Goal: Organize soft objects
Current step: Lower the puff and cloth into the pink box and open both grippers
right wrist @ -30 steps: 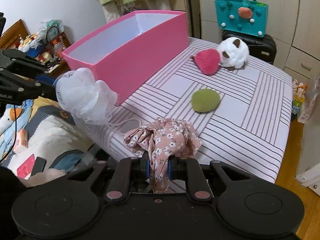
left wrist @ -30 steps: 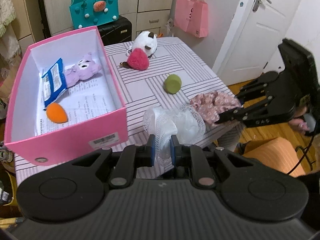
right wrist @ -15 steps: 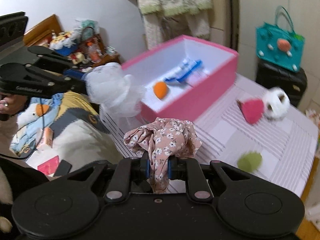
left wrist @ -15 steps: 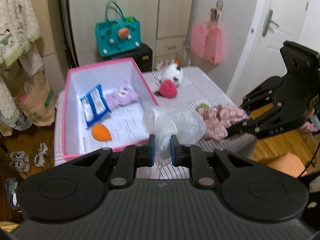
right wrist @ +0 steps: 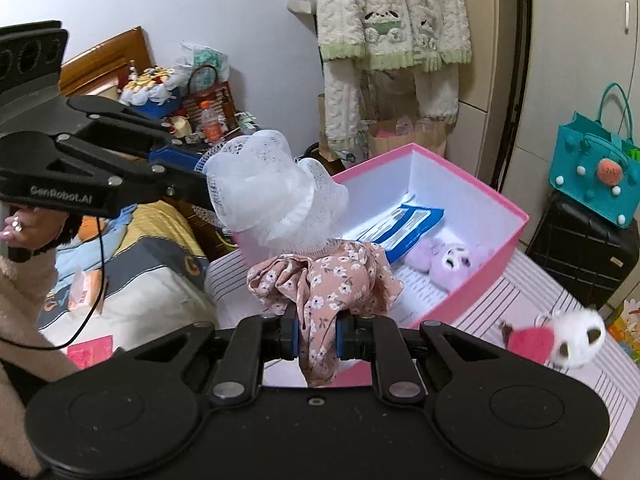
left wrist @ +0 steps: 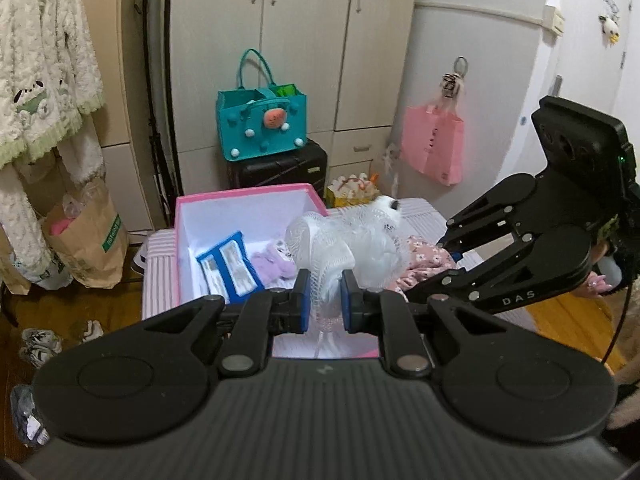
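Note:
My left gripper (left wrist: 324, 306) is shut on a white mesh bath puff (left wrist: 344, 248) and holds it in the air in front of the pink box (left wrist: 240, 196). My right gripper (right wrist: 316, 336) is shut on a pink floral cloth (right wrist: 324, 276), also raised near the box (right wrist: 472, 280). The puff (right wrist: 272, 188) hangs just above the cloth in the right wrist view. Inside the box lie a blue packet (right wrist: 404, 226) and a purple plush (right wrist: 452, 258). A white plush with a red pompom (right wrist: 560, 340) lies on the striped table (right wrist: 532, 360).
A teal bag (left wrist: 262, 128) stands on a black suitcase (left wrist: 280, 168) behind the table. A pink bag (left wrist: 434, 148) hangs on the wall. A paper bag (left wrist: 86, 240) stands on the floor at left. A bed with clutter (right wrist: 132, 248) is beside the table.
Both grippers have risen and pulled back from the table with their loads; the box now looks smaller and farther. The puff and cloth are closer together.

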`<state>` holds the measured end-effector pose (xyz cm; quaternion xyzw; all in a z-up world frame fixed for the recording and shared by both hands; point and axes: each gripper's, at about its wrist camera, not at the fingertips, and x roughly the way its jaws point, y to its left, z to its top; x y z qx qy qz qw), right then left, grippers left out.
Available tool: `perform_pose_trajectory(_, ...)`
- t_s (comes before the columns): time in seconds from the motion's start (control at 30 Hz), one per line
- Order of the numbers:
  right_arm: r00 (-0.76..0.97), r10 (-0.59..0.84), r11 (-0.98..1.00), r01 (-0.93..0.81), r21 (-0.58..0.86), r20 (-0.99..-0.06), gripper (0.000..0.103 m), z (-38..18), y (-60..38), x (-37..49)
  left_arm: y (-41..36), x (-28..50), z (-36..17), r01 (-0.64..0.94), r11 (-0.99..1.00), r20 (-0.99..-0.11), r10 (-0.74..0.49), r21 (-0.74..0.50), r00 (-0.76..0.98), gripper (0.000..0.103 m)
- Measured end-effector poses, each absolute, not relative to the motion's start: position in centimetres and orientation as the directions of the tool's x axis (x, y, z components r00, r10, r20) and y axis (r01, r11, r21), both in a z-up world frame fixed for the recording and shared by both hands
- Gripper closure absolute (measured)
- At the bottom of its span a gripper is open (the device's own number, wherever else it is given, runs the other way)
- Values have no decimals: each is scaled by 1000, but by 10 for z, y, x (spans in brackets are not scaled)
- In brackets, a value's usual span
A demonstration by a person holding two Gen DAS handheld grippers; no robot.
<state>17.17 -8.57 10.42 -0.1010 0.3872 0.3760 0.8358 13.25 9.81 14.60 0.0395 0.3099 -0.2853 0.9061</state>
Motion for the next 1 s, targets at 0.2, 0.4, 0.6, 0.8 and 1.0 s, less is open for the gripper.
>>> perform_pose_trajectory(0.2,453,447,731,-682,23,-771,84,88,-66,217,97,192,124,509,850,-620,-473,-134,627,89)
perform_pose_trajectory(0.4,483,303,722,-679,-133,-821,84,63,-44,244,85,225,113,508,856,-655,-438,-94,616,89)
perform_pose_trajectory(0.6,444,245,661,-727,-186,-862,84,46,-36,261,81,249,93,516,843,-692,-463,-152,553,88)
perform_pose_trajectory(0.8,393,190,622,-757,-199,-900,82,34,-31,279,75,271,59,489,859,-778,-409,-152,477,88)
perform_pose_trajectory(1.0,351,170,561,-803,-202,-921,80,16,-16,282,75,282,31,470,860,-822,-407,-197,399,86)
